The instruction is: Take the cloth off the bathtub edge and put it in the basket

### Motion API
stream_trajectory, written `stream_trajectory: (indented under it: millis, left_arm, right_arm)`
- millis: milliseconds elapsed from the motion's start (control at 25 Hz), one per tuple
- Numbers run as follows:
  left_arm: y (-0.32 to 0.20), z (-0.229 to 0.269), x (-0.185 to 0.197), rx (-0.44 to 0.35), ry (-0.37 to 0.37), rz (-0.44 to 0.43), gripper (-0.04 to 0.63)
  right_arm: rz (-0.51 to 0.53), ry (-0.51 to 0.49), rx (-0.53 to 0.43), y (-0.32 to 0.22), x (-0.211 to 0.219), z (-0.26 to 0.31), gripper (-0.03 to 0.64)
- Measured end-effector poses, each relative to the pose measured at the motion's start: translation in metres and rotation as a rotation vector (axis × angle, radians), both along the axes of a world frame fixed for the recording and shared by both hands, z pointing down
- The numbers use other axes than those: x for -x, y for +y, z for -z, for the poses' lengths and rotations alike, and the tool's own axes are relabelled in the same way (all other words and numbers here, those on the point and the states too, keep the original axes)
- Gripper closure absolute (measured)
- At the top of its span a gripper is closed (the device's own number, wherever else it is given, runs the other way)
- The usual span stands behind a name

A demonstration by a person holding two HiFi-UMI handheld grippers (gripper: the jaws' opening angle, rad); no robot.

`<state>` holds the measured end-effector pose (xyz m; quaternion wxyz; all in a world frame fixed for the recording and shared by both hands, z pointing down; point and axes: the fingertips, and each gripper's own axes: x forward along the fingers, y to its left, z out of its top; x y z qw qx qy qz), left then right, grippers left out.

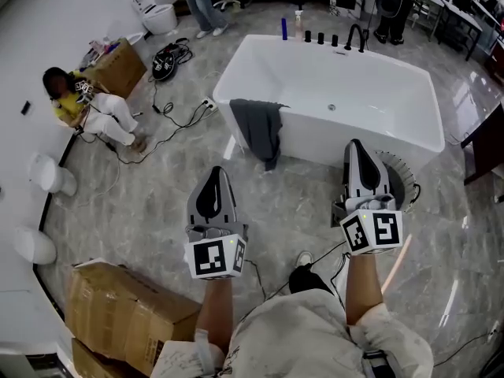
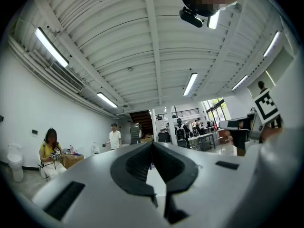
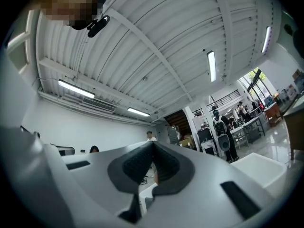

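Floor (image 1: pixel 157 187): glossy grey marbled tile, with cables (image 1: pixel 169 57) strewn across it at upper left. A white ribbed ceiling with strip lights is seen in both gripper views. A white freestanding bathtub (image 1: pixel 315 136) is stood mid-room, with a black faucet (image 1: pixel 356 36) and small bottles (image 1: pixel 285 28) set along its far rim. Cardboard boxes (image 1: pixel 118 313) are stacked at lower left. A person in yellow (image 1: pixel 79 105) is seated on the floor by the left wall.

Left gripper (image 1: pixel 214 173) (image 2: pixel 153 144): jaws are closed tip to tip, with nothing held. It is held above the floor, apart from the cloth.

Right gripper (image 1: pixel 356 144) (image 3: pixel 153 144): jaws are likewise pressed together, with nothing between them.

Grey cloth (image 1: pixel 258 128): it is draped over the tub's near-left rim and hung mostly down the outer wall.

Round basket (image 1: pixel 403 176): it is set on the floor against the tub's near side, largely hidden behind the right gripper. Its contents cannot be made out.
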<state>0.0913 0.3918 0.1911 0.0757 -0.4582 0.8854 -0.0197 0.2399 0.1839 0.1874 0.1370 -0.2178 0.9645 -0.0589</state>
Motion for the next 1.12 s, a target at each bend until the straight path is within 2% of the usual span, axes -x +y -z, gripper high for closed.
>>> stream_trajectory:
  millis: [560,840,1120]
  left_arm:
    - [-0.141,0.016,-0.006,0.012,-0.047,-0.098,0.591]
    - [-0.168,0.011,0.002,0.015,-0.043,-0.104,0.591]
    - [-0.179,-0.006,0.040,0.003,-0.006,-0.095,0.591]
  right_arm:
    - [-0.080,-0.058,0.019,-0.129,-0.025,0.006,0.627]
    - [-0.085,-0.042,0.015,-0.154,-0.018,0.002,0.627]
    - [-0.065,-0.004,0.012,-0.161,0.025,-0.009,0.627]
